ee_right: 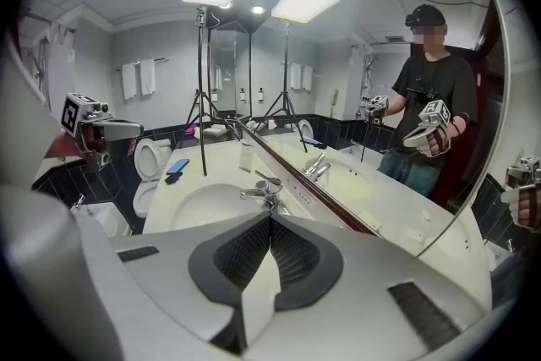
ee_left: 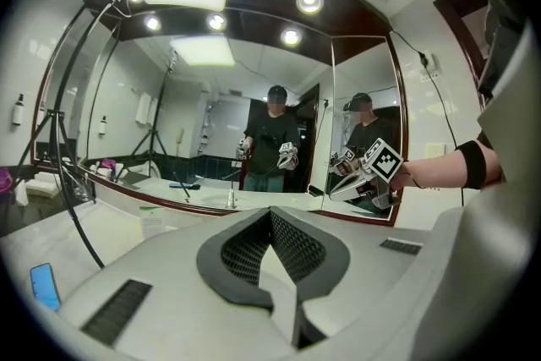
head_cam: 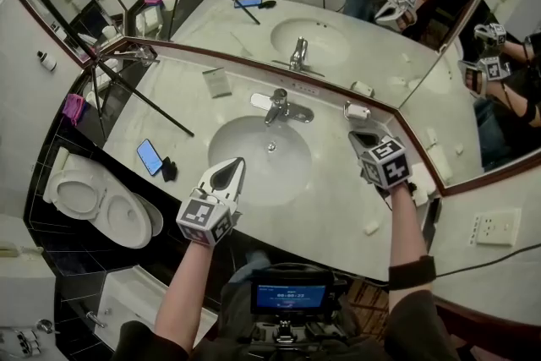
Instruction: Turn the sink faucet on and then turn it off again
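Observation:
The chrome faucet (head_cam: 277, 106) stands behind the oval basin (head_cam: 258, 150) on the pale counter, its lever lying level; no water shows. My left gripper (head_cam: 228, 171) hovers over the basin's near-left rim, shut with nothing in it, well short of the faucet. My right gripper (head_cam: 363, 137) is shut and empty over the counter to the right of the basin, about a hand's width from the faucet. In the right gripper view the faucet (ee_right: 262, 194) lies just beyond the closed tips of the right gripper (ee_right: 271, 218). The left gripper (ee_left: 270, 212) points at the mirror.
A blue phone (head_cam: 150, 156) and a dark object lie left of the basin, near tripod legs (head_cam: 139, 93). A card (head_cam: 216, 82) and a soap dish (head_cam: 357, 110) sit by the mirror frame. The toilet (head_cam: 93, 203) is lower left, a wall socket (head_cam: 494, 226) right.

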Tool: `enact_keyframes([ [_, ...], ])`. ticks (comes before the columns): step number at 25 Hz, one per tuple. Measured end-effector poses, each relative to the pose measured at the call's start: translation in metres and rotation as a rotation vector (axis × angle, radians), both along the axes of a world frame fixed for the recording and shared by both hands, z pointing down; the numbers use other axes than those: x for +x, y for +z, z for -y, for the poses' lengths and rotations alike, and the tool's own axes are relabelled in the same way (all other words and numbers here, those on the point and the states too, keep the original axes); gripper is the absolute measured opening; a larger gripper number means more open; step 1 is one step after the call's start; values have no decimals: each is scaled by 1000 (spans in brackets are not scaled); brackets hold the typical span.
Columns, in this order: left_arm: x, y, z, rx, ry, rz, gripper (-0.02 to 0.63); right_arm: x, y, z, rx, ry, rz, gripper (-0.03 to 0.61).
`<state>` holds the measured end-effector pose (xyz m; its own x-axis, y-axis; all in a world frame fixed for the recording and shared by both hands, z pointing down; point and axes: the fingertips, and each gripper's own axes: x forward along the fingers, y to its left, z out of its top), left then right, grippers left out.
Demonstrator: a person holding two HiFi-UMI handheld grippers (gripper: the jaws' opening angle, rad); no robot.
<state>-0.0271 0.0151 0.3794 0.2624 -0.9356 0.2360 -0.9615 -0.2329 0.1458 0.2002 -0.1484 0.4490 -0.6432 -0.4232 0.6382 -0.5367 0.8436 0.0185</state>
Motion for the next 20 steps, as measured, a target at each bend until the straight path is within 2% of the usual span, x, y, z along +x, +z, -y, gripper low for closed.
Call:
enact_keyframes([
  [7, -16, 12, 11, -17, 27, 10, 0, 6, 13, -10, -27, 71, 22, 18],
  [12, -15, 14, 23, -24, 107, 16, 0, 5, 26, -18, -52, 128, 41, 18],
  [13, -16, 19, 25, -30, 131, 21, 7, 4, 29, -20, -58, 137, 46, 17],
  [16, -18, 30, 38, -46, 180, 37, 81, 1, 43, -29, -78, 164, 53, 18],
  [20, -26, 50, 63, -40, 247, 122, 129, 2, 59, -43, -109, 224, 79, 18],
])
